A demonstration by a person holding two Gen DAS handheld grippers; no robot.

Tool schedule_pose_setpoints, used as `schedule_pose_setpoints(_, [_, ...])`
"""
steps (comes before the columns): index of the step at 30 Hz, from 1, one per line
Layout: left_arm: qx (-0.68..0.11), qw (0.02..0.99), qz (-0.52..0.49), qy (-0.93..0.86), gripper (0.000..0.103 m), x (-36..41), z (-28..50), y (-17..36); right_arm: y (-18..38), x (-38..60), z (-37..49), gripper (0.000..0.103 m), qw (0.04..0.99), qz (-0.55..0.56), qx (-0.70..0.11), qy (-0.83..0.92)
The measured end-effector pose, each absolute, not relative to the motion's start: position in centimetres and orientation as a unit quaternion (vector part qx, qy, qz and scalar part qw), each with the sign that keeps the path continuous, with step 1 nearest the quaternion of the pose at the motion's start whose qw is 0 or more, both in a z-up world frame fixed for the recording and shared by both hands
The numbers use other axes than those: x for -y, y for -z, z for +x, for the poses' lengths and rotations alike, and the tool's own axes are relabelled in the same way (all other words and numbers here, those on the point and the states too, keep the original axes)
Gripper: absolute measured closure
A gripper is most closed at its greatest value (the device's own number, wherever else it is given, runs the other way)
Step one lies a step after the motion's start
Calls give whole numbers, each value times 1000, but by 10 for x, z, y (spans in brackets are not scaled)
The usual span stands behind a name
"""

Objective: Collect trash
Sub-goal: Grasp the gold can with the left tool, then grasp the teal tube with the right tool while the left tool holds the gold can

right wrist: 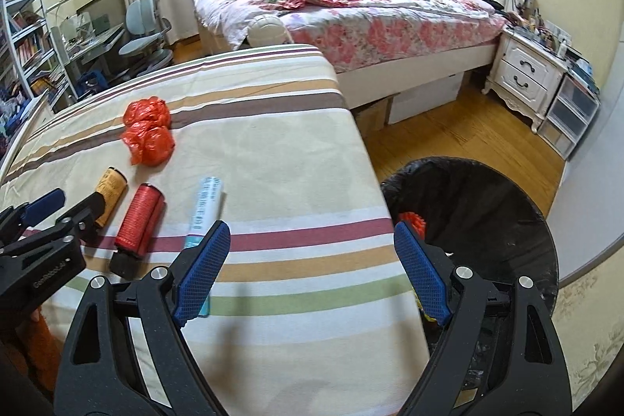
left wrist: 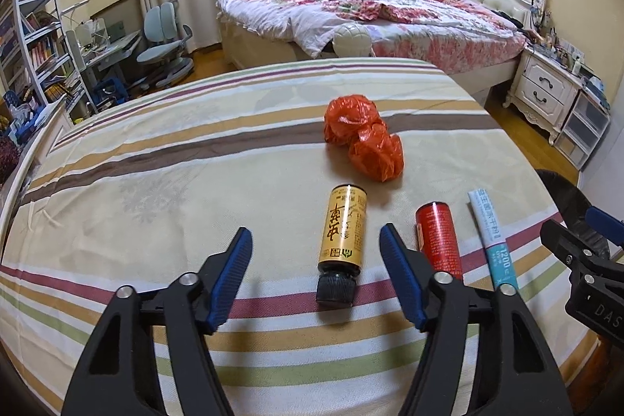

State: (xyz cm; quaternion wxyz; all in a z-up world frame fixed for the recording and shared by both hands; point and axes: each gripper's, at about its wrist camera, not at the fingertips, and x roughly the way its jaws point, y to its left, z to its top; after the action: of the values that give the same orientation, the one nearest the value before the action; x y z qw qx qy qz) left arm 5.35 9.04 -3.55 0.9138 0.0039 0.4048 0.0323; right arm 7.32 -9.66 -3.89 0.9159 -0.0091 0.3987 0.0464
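Left gripper [left wrist: 314, 252] is spread wide over the striped tablecloth [left wrist: 156, 182], holding nothing, its blue pads [left wrist: 234, 271] flanking the gold bottle [left wrist: 343, 232] without touching it. That bottle lies on its side, black cap toward the camera, dark Chinese characters running down its label. Beyond it sits the crumpled orange bag [left wrist: 362, 139]. Just to the right lies the red can [left wrist: 438, 240], then the white-and-teal tube [left wrist: 493, 240], printed with Chinese text and "1200". Over to the right gripper [right wrist: 312, 260]: also gaping wide and empty, hanging above the table's edge, its left pad [right wrist: 202, 271] over the near end of the tube. Between those jaws, only cloth and the table edge. Farther right, on the floor beside the table, stands the black-lined bin [right wrist: 487, 190], something orange showing inside it.
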Motion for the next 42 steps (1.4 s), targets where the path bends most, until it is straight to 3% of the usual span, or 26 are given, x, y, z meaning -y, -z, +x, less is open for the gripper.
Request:
schedule_pose_setpoints(1, [-409,912,5,-29,44,-90,54,37,39,94,73,19,915,-11,-399,-49])
schedule_pose_setpoints(5, [-428,904,-6,-7,69,-95,56,44,39,85,72,19,914,-18,-402,-56])
schedule_pose_setpoints(8, [-429,903,-8,-3,78,-97,54,45,39,81,71,19,913,-21,-403,-59])
schedule_pose_setpoints(19, [-421,907,-20,-12,78,-114,43,42,41,54,68,20,910,-42,-403,-84])
schedule_pose_setpoints(24, [-422,906,-25,-22,78,-125,39,42,46,41,68,32,905,-54,-410,-95])
schedule_pose_setpoints(28, [-420,907,-28,-25,78,-127,38,42,54,37,70,56,899,-59,-423,-100])
schedule_pose_setpoints(31, [-421,906,-31,-26,78,-128,38,42,56,38,69,63,898,-52,-423,-103])
schedule_pose_setpoints(35, [-421,906,-33,-26,78,-130,38,42,55,39,68,82,900,-51,-421,-102])
schedule_pose_setpoints(42, [-420,906,-35,-28,78,-131,39,41,55,40,67,84,900,-48,-421,-103])
